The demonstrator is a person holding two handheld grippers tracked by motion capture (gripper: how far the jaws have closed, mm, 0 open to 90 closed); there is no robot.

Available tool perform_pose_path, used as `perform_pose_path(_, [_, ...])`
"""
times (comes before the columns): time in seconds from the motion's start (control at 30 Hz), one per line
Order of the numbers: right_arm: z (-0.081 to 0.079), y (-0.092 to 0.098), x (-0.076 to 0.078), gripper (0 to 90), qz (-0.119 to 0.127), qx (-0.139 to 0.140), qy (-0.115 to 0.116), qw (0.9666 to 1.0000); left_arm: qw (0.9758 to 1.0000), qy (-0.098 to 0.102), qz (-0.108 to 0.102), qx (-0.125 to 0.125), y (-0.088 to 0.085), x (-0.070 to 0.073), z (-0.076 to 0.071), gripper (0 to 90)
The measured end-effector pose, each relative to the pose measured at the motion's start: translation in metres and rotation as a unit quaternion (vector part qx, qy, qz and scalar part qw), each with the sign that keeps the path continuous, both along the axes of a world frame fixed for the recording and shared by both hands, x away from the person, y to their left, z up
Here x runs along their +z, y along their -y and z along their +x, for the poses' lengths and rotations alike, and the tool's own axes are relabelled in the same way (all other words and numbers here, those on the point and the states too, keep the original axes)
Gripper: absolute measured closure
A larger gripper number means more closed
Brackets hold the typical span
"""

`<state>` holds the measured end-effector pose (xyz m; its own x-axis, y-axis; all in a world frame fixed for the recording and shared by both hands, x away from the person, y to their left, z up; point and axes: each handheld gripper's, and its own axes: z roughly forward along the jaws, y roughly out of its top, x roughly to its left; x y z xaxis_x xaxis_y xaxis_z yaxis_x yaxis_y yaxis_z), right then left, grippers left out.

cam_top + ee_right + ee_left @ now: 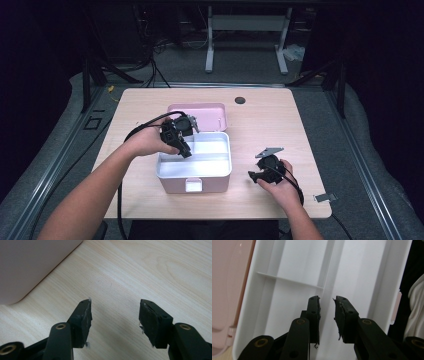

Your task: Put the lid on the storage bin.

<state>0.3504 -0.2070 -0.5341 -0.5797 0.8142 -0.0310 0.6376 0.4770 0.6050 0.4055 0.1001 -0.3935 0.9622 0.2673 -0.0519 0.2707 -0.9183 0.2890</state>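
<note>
L gripper (183, 149) fingers apart, empty, over white tray (220, 167).

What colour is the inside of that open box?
White inside the box, pink outside; the left gripper view shows it best.

High view looks down on the table (270, 125); gripper views sit close (both catch the box (220, 165)).

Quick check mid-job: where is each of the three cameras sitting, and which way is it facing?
High view: above the person's side, looking forward and down on the light wooden table; both forearms show.
Left gripper view: rides the left tongs, looking into the open pink plastic box's white divided tray; jaws apart, nothing between.
Right gripper view: rides the right tongs, facing the tabletop and the box's pink corner; jaws apart.
Shared: the box appears in all three.
</note>
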Motion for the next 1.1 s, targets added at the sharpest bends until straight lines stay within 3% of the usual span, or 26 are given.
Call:
perform_pose_path(0.23, [-0.001,-0.002,0.001,42.9,0.001,0.002,0.002,1.0000,0.9992,-0.009,0.002,0.038,-0.013,-0.013,-0.007,76.4])
perform_pose_path(0.43, [0.000,-0.004,0.001,42.5,0.000,0.004,0.006,1.0000,0.9993,-0.017,-0.005,0.033,-0.014,-0.024,-0.009,78.9])
perform_pose_path(0.6, [0.003,-0.006,0.003,39.5,0.005,-0.003,0.013,0.9999,0.9996,-0.005,0.010,0.024,-0.012,-0.030,-0.011,81.0])
perform_pose_path(0.8, [0.010,-0.008,0.007,36.2,0.021,-0.008,0.006,0.9997,0.9995,0.012,0.001,0.028,-0.015,-0.031,-0.014,88.6])
perform_pose_path(1.1, [0.037,-0.017,0.026,39.7,0.032,-0.011,-0.002,0.9994,0.9991,0.025,0.015,0.032,-0.010,-0.031,-0.017,88.5])
